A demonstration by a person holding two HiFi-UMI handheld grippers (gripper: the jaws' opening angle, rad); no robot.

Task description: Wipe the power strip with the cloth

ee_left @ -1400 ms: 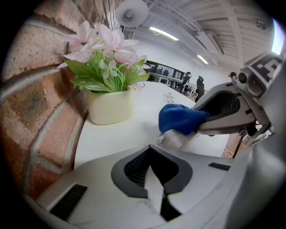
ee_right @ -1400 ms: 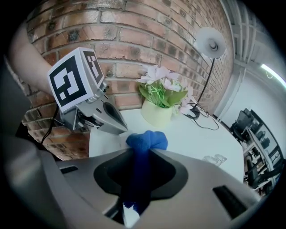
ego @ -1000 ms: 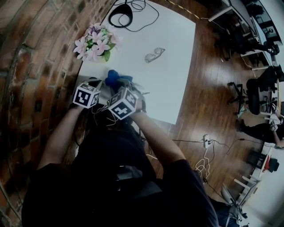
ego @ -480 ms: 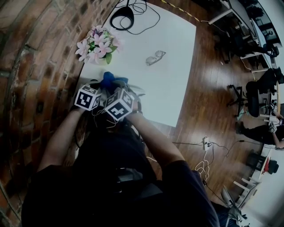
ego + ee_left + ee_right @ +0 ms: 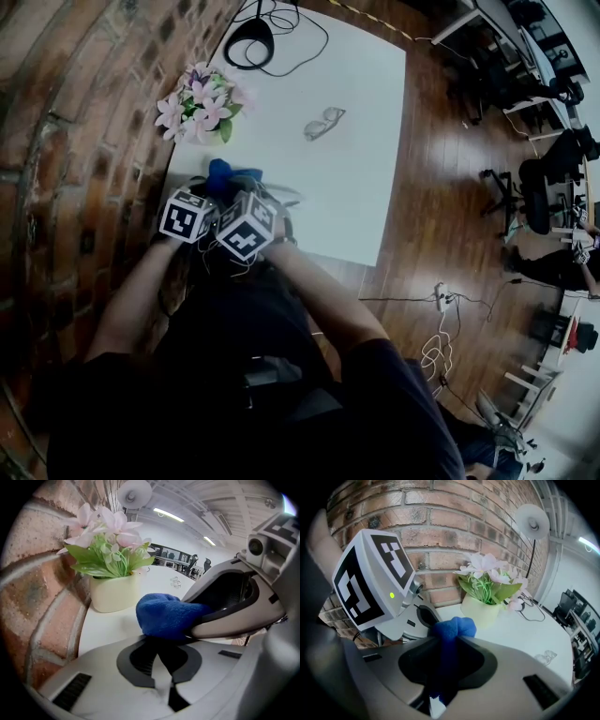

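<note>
Head view: I see both grippers low on the near left part of the white table (image 5: 356,187), close against the brick wall (image 5: 84,141). The left gripper (image 5: 202,195) and the right gripper (image 5: 255,199) sit side by side, their marker cubes almost touching. The blue cloth (image 5: 225,172) shows just past their tips. Farther up the table stand a pot of pink flowers (image 5: 200,103), a pair of glasses (image 5: 324,122) and a coiled black cable (image 5: 258,33). The grippers hide the table under them, so I cannot make out a power strip there. A white power strip (image 5: 440,298) with trailing leads lies on the wooden floor (image 5: 441,169), well apart from the table.

Left gripper view: the left gripper's jaws are pressed together and I can identify nothing held between them. The cloth bulges just beyond their tips. I cannot tell whether it touches them. The right gripper comes in from the right with the cloth in its jaws. The flower pot stands behind, near the wall.

Right gripper view: the right gripper's jaws pinch the cloth. A blue fold runs down between the pads and a bunch stands out past the tips. The left gripper, cube uppermost, lies just beside that bunch on the left. The flower pot stands beyond on the table
</note>
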